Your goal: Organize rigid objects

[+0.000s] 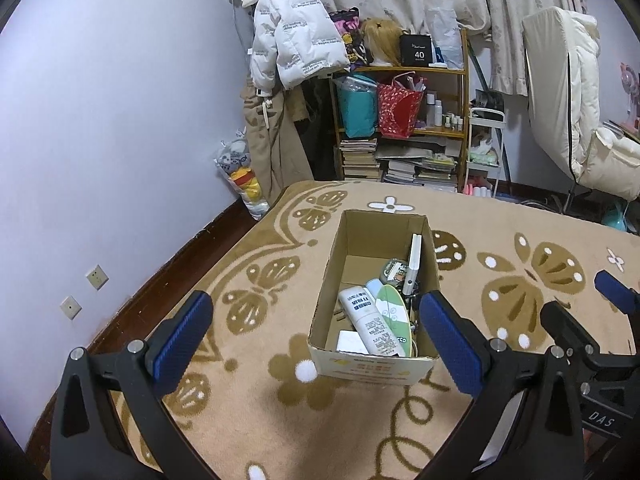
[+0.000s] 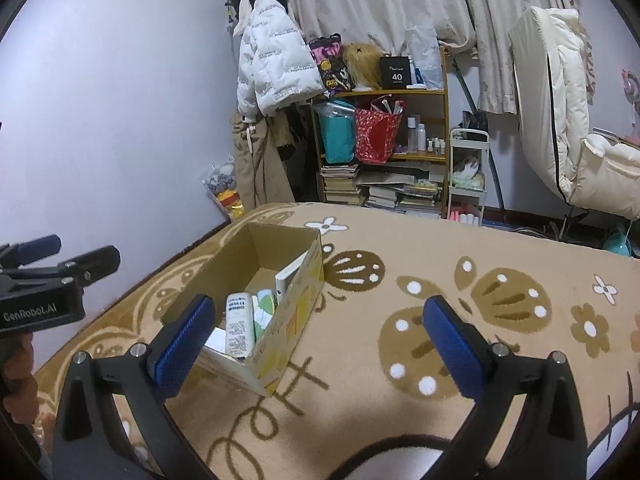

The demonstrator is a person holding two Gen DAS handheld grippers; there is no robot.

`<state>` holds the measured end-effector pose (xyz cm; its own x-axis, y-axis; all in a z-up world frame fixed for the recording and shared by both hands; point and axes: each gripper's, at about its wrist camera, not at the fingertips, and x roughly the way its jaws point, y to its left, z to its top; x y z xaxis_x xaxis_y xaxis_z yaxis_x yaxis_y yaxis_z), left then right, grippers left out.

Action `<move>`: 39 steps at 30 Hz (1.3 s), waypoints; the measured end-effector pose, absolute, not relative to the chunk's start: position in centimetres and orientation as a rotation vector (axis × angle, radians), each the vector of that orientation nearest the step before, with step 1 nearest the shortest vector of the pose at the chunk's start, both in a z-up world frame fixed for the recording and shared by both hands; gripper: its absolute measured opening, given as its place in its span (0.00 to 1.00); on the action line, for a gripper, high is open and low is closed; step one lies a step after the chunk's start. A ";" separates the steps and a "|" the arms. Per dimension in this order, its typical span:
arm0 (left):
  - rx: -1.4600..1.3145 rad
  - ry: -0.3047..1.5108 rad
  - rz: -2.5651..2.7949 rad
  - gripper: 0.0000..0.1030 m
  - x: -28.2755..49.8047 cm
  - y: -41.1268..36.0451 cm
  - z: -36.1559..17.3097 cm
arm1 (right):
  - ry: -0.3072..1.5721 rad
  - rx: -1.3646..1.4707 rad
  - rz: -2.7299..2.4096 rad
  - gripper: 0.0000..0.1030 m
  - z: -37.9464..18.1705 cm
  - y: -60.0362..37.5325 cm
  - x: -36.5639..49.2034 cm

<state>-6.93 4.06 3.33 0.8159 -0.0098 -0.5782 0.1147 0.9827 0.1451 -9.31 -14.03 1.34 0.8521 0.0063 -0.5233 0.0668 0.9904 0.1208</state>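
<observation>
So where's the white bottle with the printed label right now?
In the left wrist view the white bottle lies tilted inside the cardboard box on the rug, near the box's front end, touching the green-and-white oval item on its right.

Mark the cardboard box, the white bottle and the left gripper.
cardboard box [image 1: 372,368], left wrist view, front wall.
white bottle [image 1: 370,320], left wrist view, label.
left gripper [image 1: 316,332], left wrist view, midway between its fingertips.

The box [image 1: 376,288] sits on the rug [image 1: 500,232] straight ahead of the left gripper [image 1: 316,336], and ahead and to the left of the right gripper [image 2: 320,340]. In the box, a bottle [image 1: 368,320] lies at the near end, with a board [image 1: 394,314] just right of it and a book [image 1: 414,264] upright against the right wall. Far behind the box stands a shelf [image 1: 464,80].
</observation>
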 end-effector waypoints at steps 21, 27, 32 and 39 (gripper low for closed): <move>0.211 0.638 -0.092 0.99 -6.1 2.9 2.0 | 0.583 0.160 -0.064 1.00 0.1 -14.5 -8.4; 0.221 0.648 -0.079 0.99 -5.9 2.7 1.3 | 0.588 0.158 -0.066 1.00 -0.1 -14.4 -8.3; 0.217 0.641 -0.066 0.99 -6.0 2.7 1.2 | 0.590 0.157 -0.066 1.00 -0.2 -14.3 -8.3; 0.210 0.648 -0.081 0.99 -5.9 2.9 1.3 | 0.591 0.158 -0.067 1.00 -0.2 -14.4 -8.3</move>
<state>-5.93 2.93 1.29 0.7952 -0.0099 -0.6063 0.1406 0.9756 0.1684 -8.29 -14.37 -0.22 0.8286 -0.0182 -0.5595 0.1084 0.9858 0.1285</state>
